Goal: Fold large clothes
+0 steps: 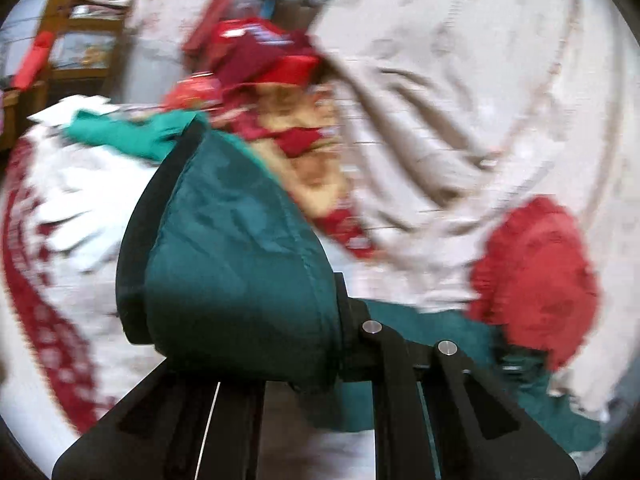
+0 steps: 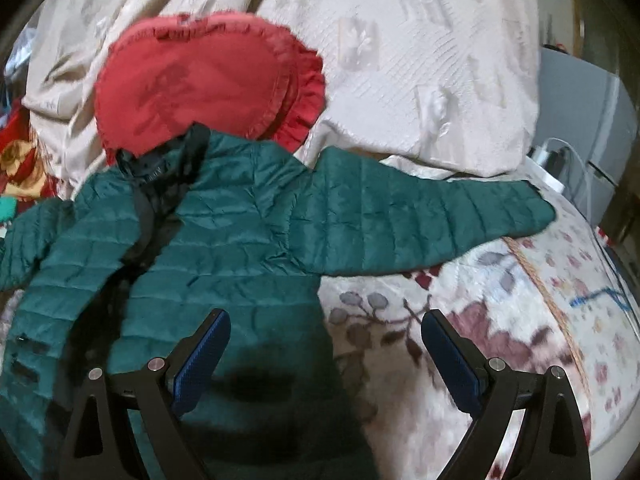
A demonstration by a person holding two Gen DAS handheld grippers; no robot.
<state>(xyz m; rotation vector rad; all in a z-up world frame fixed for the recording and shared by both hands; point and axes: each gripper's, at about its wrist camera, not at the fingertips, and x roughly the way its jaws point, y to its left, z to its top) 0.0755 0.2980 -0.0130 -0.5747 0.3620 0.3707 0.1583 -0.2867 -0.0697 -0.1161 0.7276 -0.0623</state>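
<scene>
A dark green quilted jacket [image 2: 224,240] lies spread on a flowered bed cover [image 2: 520,320], its black-lined collar toward a red cushion and one sleeve [image 2: 440,216] stretched to the right. My right gripper [image 2: 324,344] hovers open over the jacket's lower right edge, blue pads apart, nothing between them. In the left wrist view my left gripper [image 1: 256,264] is shut on a bunched fold of the green jacket [image 1: 240,248], which bulges between the black fingers and trails down to the right. The picture there is blurred by motion.
A red frilled cushion [image 2: 208,80] leans on a cream quilt [image 2: 420,60] behind the jacket. A red-and-white patterned cover [image 1: 52,280] and a heap of red and green clothes [image 1: 264,64] lie further off. A white charger and cable [image 2: 556,156] sit at the bed's right edge.
</scene>
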